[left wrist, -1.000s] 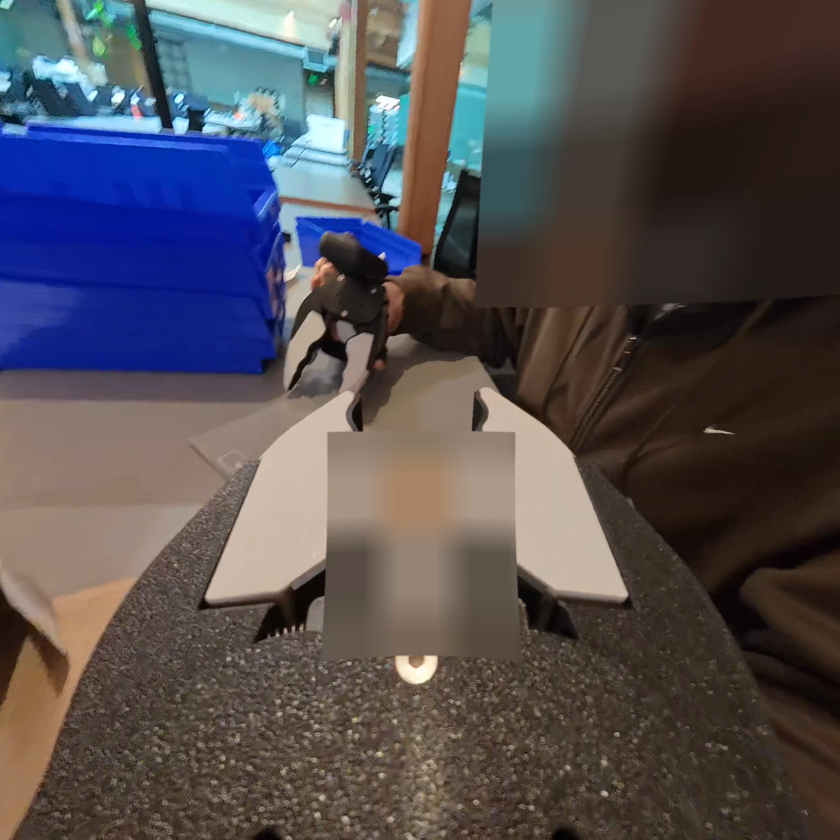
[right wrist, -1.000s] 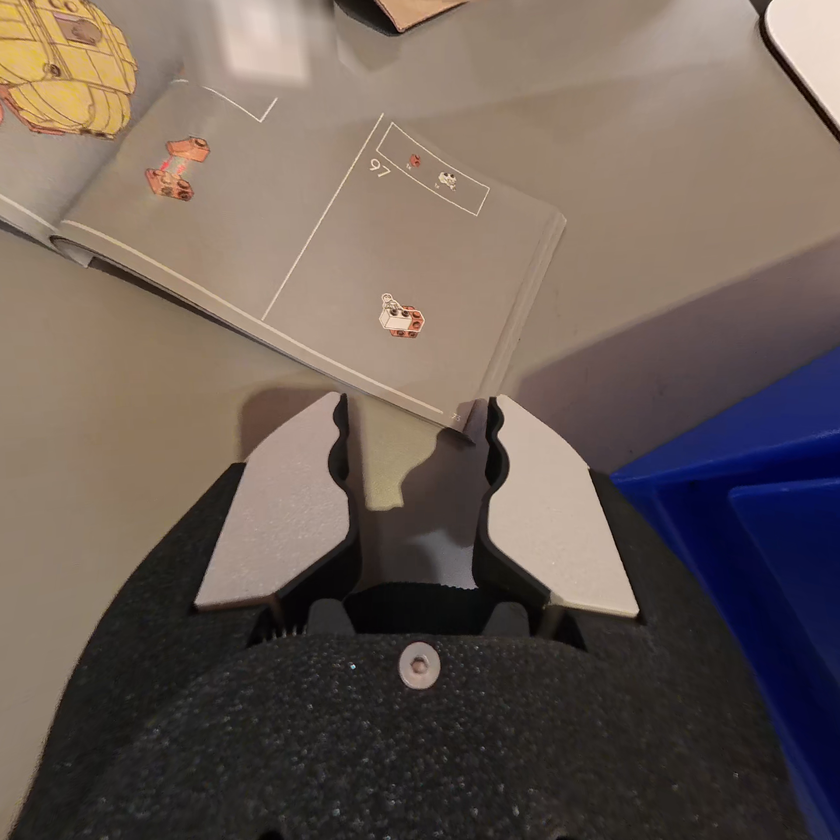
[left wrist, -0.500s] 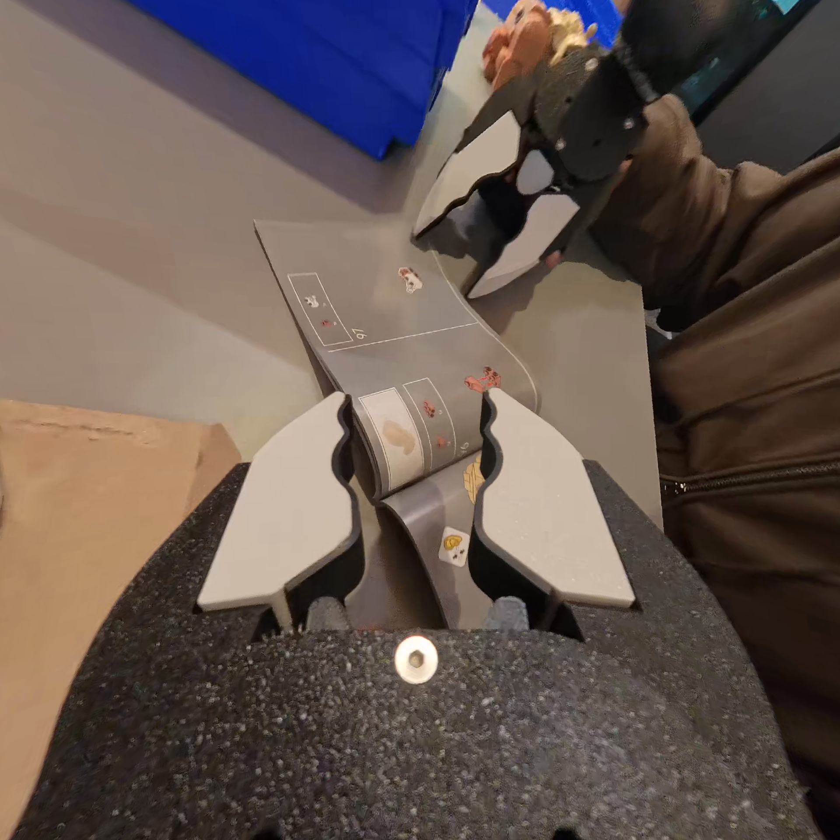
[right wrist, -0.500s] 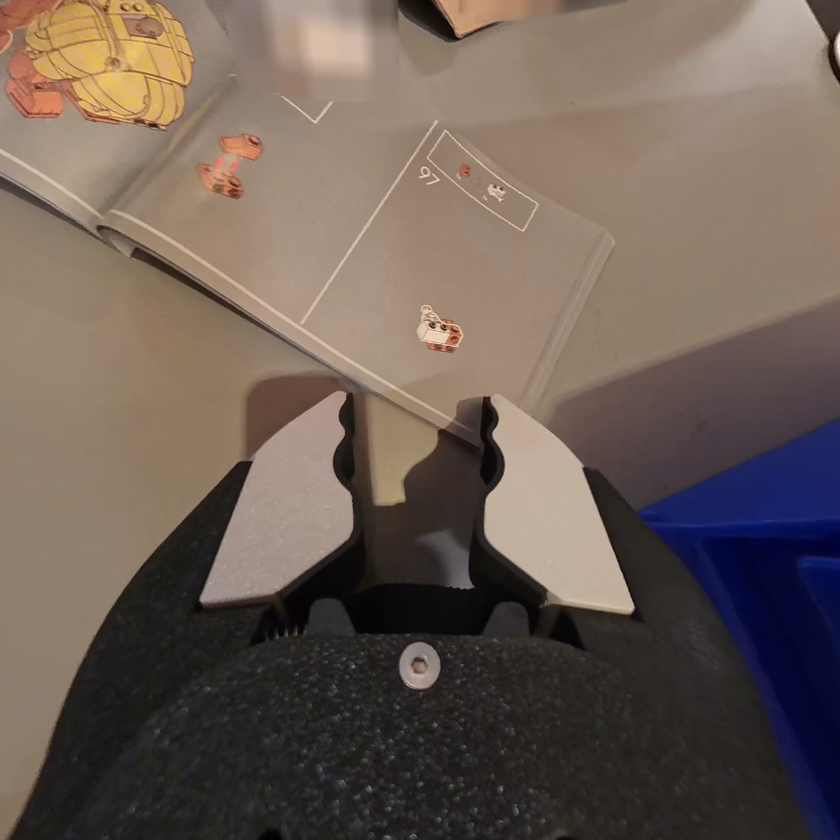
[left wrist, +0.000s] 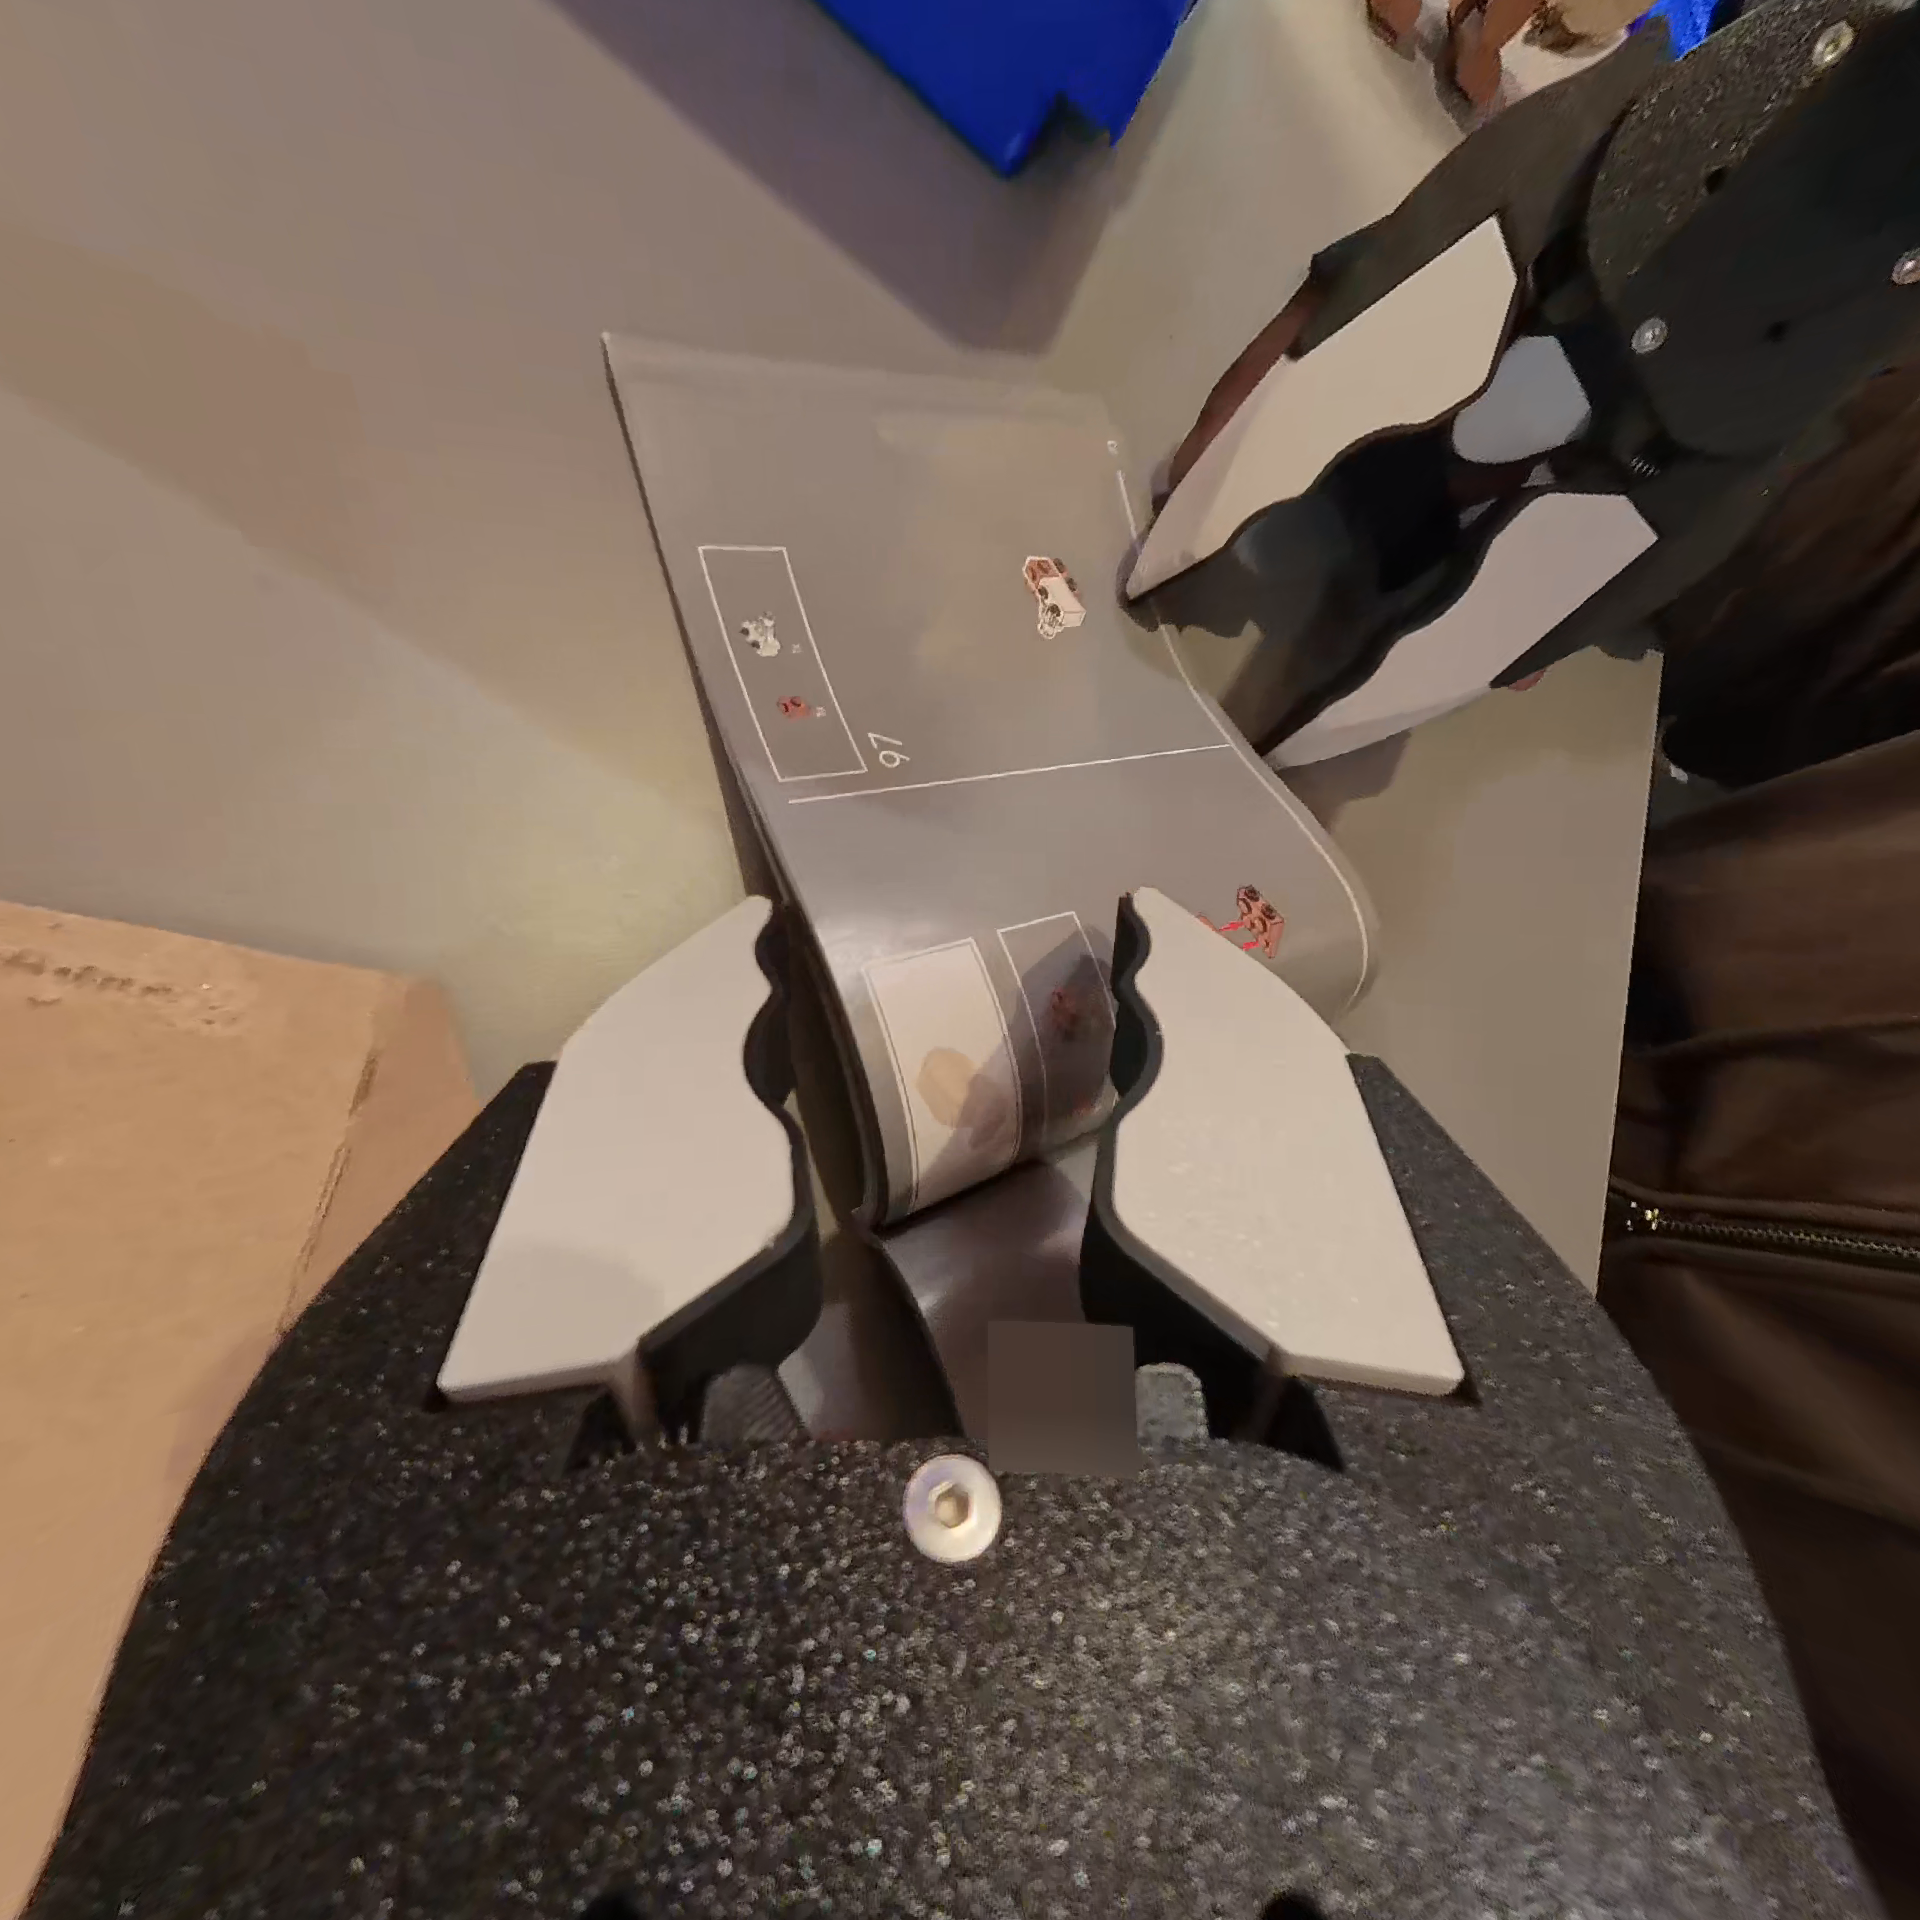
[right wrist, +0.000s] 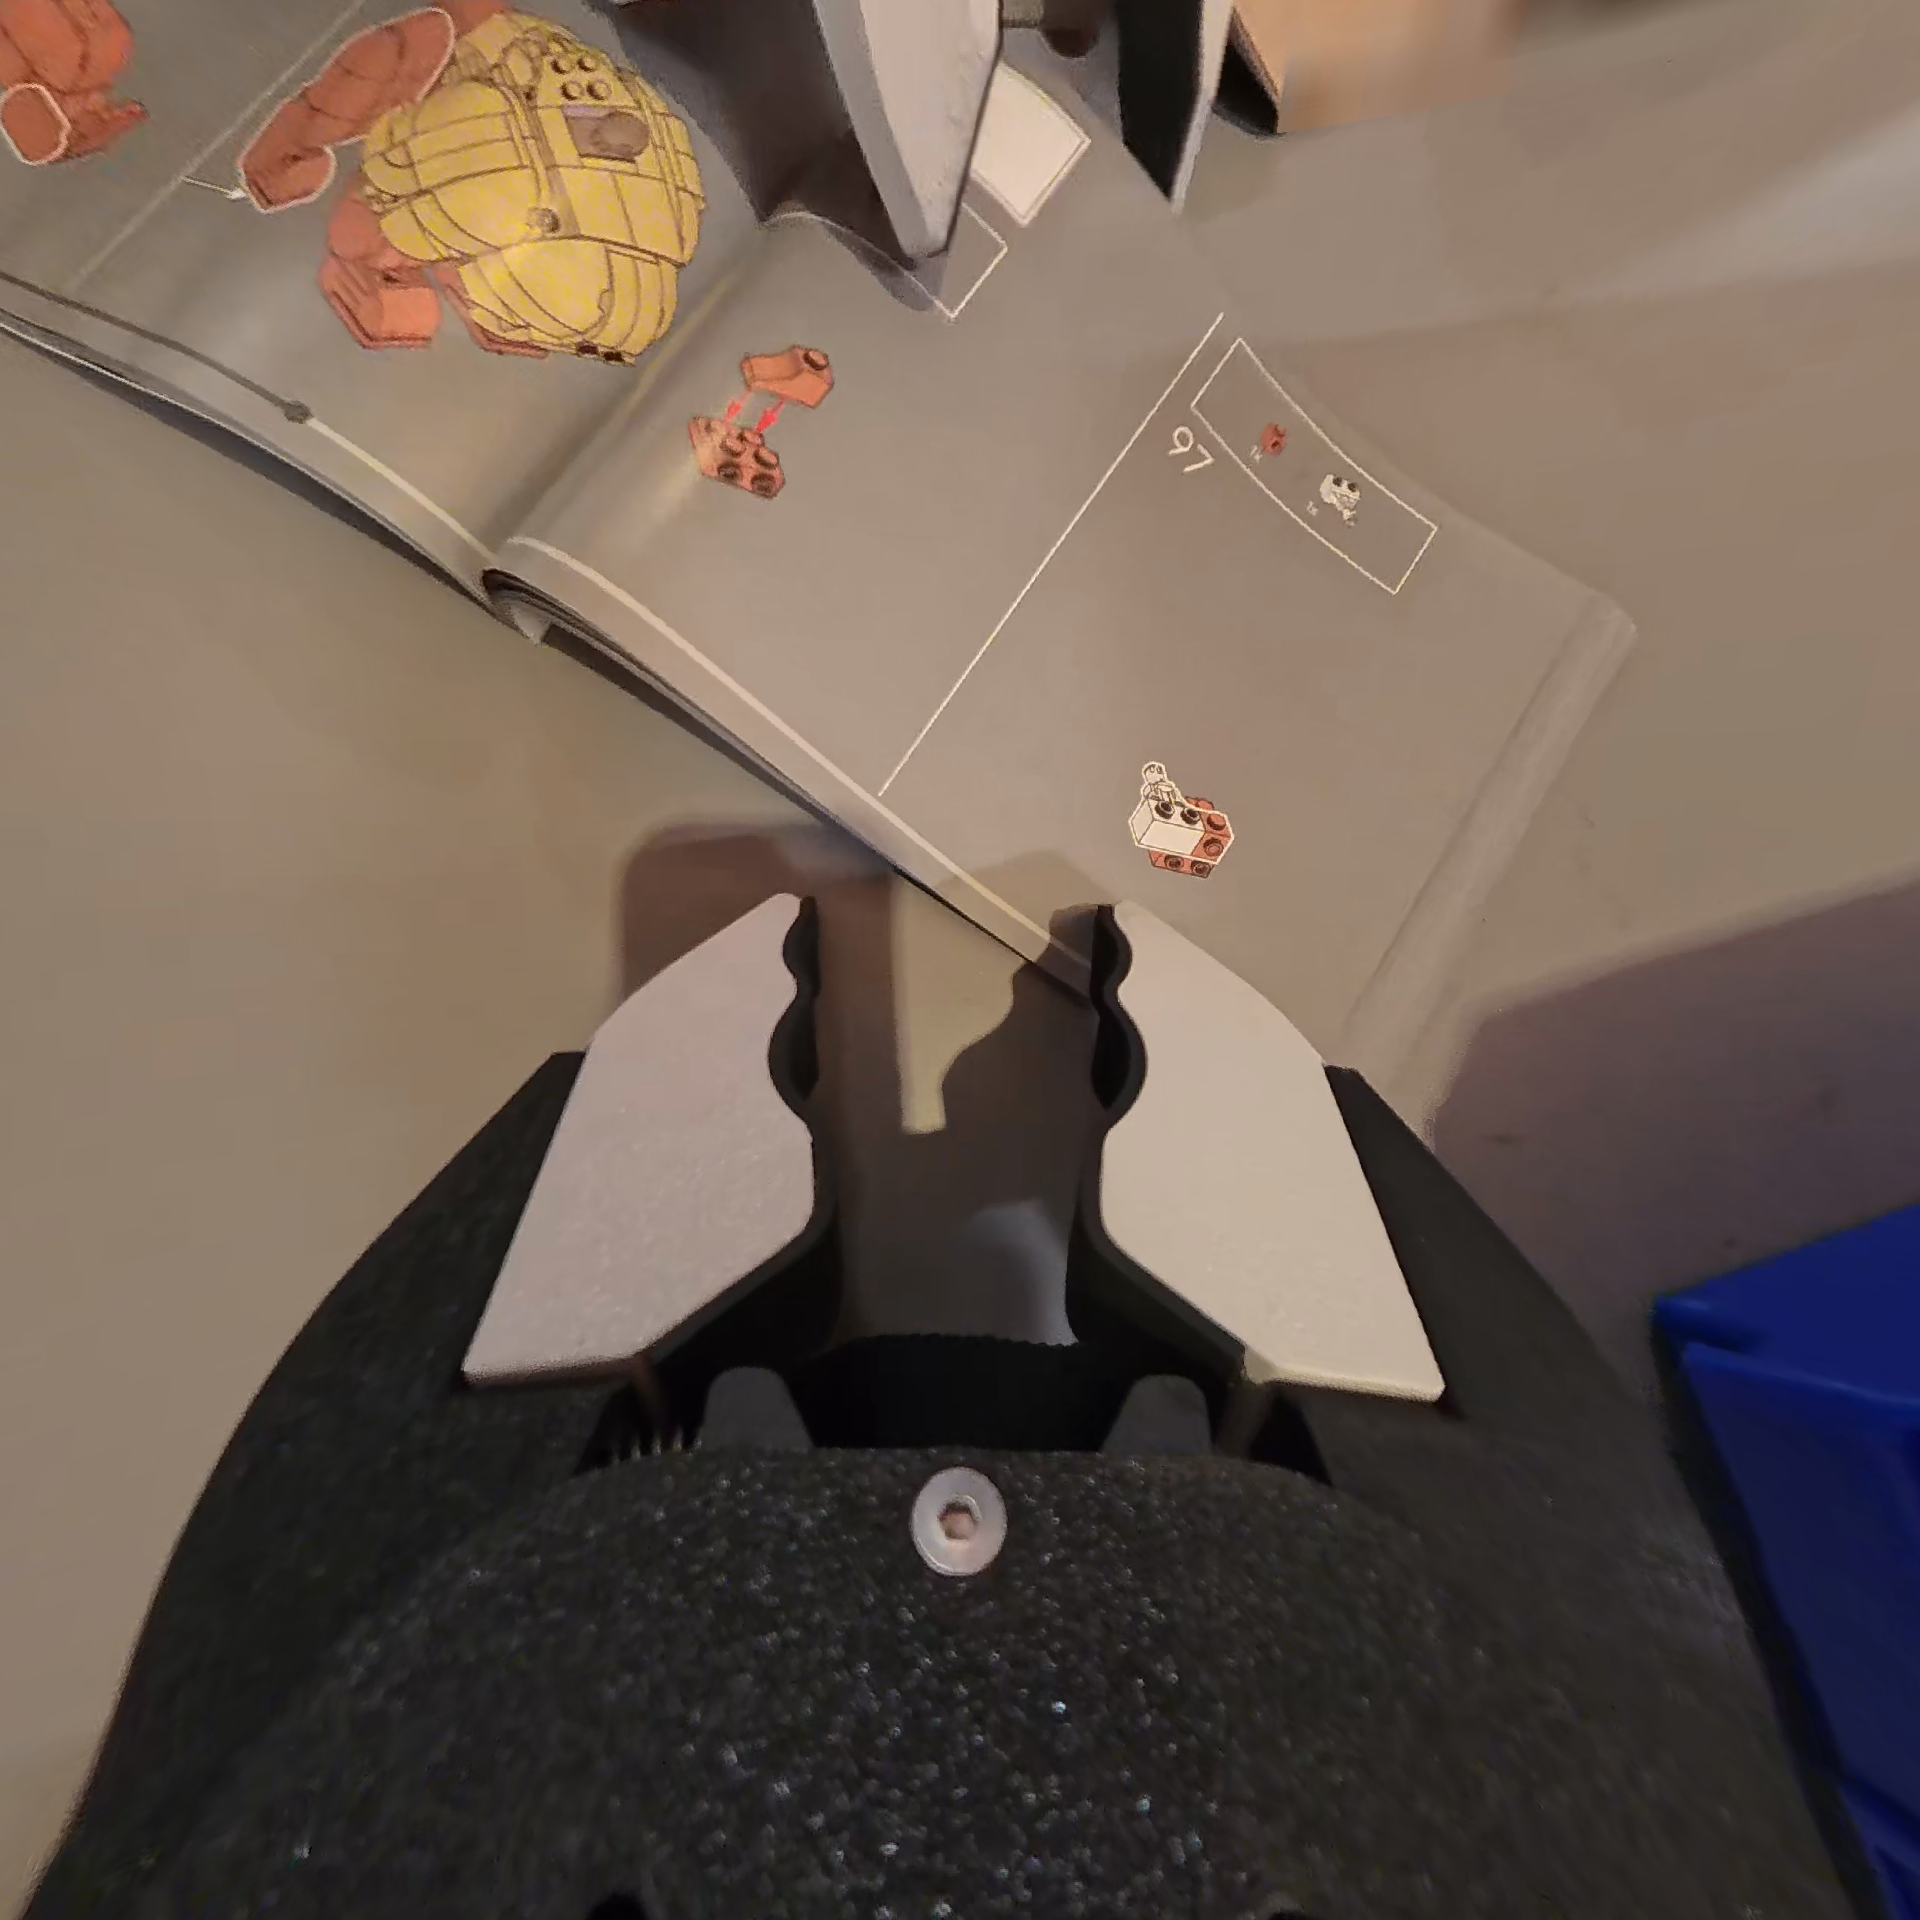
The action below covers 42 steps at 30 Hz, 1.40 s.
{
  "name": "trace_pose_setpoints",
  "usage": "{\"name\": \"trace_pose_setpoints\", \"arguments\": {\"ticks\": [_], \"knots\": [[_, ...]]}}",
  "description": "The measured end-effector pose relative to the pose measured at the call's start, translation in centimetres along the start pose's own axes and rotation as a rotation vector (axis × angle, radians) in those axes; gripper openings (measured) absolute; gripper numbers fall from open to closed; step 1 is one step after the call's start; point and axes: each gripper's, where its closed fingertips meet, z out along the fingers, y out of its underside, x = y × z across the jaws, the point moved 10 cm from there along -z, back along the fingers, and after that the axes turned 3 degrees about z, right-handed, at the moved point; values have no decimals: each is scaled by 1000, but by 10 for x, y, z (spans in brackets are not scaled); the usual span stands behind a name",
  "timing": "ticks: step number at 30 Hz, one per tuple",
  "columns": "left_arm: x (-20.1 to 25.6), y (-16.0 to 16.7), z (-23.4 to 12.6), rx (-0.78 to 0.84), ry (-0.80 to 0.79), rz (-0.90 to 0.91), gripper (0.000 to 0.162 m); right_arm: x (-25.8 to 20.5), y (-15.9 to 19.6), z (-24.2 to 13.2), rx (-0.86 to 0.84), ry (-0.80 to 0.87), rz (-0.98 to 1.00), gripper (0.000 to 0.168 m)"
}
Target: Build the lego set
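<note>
Left wrist view has the left gripper (left wrist: 943,925) right down over the instruction booklet (left wrist: 966,665), which lies open on the grey table (left wrist: 312,520). Its jaws are spread apart with nothing pinched, and a curled-up bunch of pages sits in the gap between them, close to the left finger, though I can't tell if anything's actually touching. The right gripper (left wrist: 1216,665) comes in from the upper right, also gaping wide, with its lower fingertip at the far edge of the open page, next to a small brick drawing. There's a brown sleeve (left wrist: 1787,935) along the right edge, a cardboard box (left wrist: 177,1195) on the left, and a corner of a blue bin (left wrist: 997,73) up top. The right wrist view shows its own gripper (right wrist: 951,914) released too, hovering just over the near edge of the booklet (right wrist: 1039,644), with only table showing between the fingers. The open spread has a big yellow and orange model drawn on the far page. Another blue bin (right wrist: 1808,1455) sits at the lower right. No actual loose bricks that I can make out, apart from some blurry brownish bits in the top corner of the left view.
</note>
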Motion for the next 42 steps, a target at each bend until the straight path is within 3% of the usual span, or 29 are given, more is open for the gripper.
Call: {"name": "trace_pose_setpoints", "arguments": {"ticks": [13, 33, 42], "knots": [[0, -1, -11, 29, 1, -4, 59, -29, -16, 7, 26, -87, -58, 53], [8, 4, -38, 104, 167, 140, 61, -75, -51, -1, 343, -262, -153, 52], [6, 6, -43, 165, 220, 188, 67, -91, -62, 1, 410, -309, -162, 52]]}}
